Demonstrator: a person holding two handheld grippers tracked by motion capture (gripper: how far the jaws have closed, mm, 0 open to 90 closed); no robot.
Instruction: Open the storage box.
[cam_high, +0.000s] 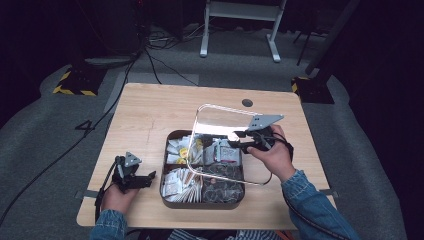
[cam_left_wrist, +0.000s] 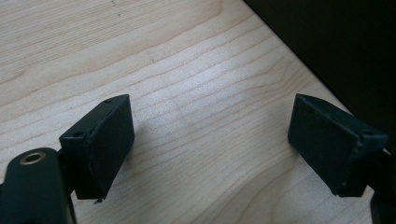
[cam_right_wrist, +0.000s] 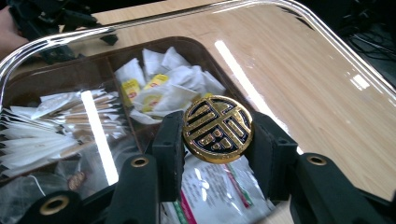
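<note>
A dark compartment box (cam_high: 164, 189) sits on the wooden table (cam_high: 150, 110), holding white sachets (cam_high: 181, 183), tea bags and packets. Its clear lid (cam_high: 222, 117) is raised and tilted above the box, far edge higher. My right gripper (cam_high: 238, 142) is shut on the lid's round gold-and-black knob (cam_right_wrist: 217, 129), one pad on each side of it. Through the lid (cam_right_wrist: 303, 70) I see the sachets (cam_right_wrist: 56, 135) and yellow-labelled tea bags (cam_right_wrist: 159, 88). My left gripper (cam_high: 144, 180) rests on the table left of the box, open, with bare wood (cam_left_wrist: 205, 116) between its pads (cam_left_wrist: 109, 140).
The table has room behind the box and on its left side, and a small round cable hole (cam_high: 247, 102) lies near the far edge. A black cable (cam_high: 102, 187) trails from the left gripper off the near edge. A stand's white legs (cam_high: 274, 45) are on the floor beyond.
</note>
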